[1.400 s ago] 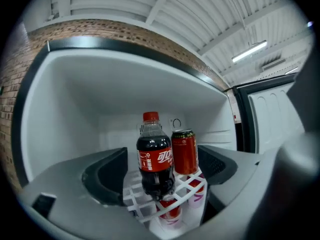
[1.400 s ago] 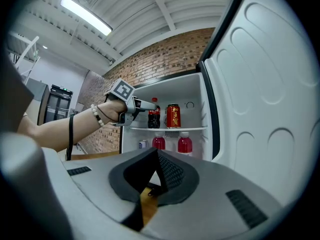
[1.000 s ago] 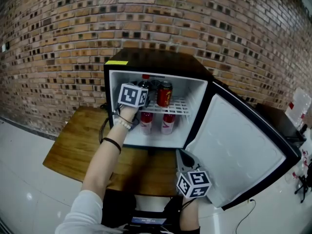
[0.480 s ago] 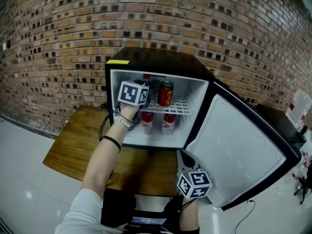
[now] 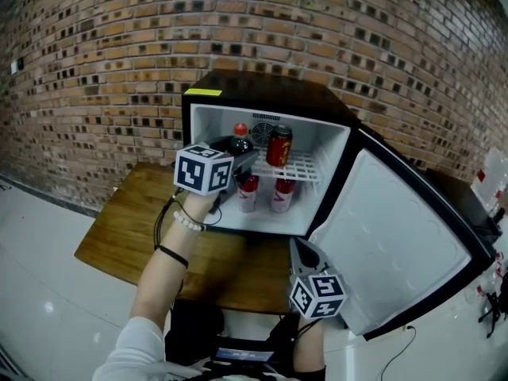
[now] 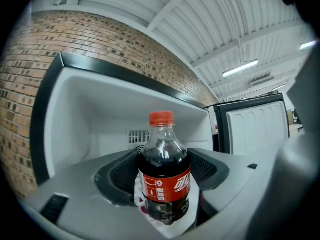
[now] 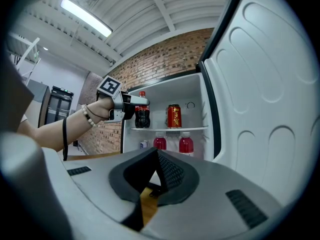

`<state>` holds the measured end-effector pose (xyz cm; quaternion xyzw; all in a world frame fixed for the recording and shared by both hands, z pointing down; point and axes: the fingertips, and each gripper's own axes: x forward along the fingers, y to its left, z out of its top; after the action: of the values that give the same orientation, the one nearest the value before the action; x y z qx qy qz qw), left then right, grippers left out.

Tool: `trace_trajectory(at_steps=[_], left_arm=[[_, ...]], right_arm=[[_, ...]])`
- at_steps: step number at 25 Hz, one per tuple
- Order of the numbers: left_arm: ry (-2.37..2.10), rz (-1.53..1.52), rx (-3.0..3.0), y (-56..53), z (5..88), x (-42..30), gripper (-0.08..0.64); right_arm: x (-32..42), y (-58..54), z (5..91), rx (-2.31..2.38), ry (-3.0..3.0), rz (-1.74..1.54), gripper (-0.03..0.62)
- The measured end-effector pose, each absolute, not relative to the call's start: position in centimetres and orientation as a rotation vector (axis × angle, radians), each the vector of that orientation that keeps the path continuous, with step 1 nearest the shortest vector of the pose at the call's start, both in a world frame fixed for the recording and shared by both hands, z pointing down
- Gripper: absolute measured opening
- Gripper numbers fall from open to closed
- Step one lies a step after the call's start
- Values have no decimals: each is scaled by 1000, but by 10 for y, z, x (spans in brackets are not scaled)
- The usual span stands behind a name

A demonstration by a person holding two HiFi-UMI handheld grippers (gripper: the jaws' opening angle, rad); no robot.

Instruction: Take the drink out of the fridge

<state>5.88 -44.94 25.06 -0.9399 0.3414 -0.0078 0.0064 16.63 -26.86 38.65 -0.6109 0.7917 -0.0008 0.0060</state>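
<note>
A cola bottle [image 6: 165, 179] with a red cap and red label sits between the pads of my left gripper [image 6: 165, 171], which is shut on its body. In the head view the left gripper [image 5: 242, 161] holds the cola bottle [image 5: 238, 143] upright at the left of the top shelf, near the mouth of the open black mini fridge [image 5: 262, 101]. The right gripper view shows the same cola bottle [image 7: 142, 115] in that grip. My right gripper [image 5: 300, 251] hangs low in front of the fridge, its jaws [image 7: 157, 154] shut and holding nothing.
A red can [image 5: 278, 145] stands on the wire shelf [image 5: 305, 169] to the right of the bottle. Two red-drink bottles [image 5: 248, 193] [image 5: 282, 194] stand below. The fridge door [image 5: 389, 244] swings open to the right. The fridge stands on a wooden table [image 5: 127, 228] against a brick wall.
My left gripper has drawn back from inside the fridge toward its front left, bringing the cola bottle along. The right gripper has stayed put.
</note>
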Motion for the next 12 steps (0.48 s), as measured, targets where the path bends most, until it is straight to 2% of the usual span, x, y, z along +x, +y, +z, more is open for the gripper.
trace_trajectory(at_steps=[12], left_arm=[[1039,-12,-2994,-391,352,43,305]], right_arm=[[157,-269,391,-1888,2506,-14,14]])
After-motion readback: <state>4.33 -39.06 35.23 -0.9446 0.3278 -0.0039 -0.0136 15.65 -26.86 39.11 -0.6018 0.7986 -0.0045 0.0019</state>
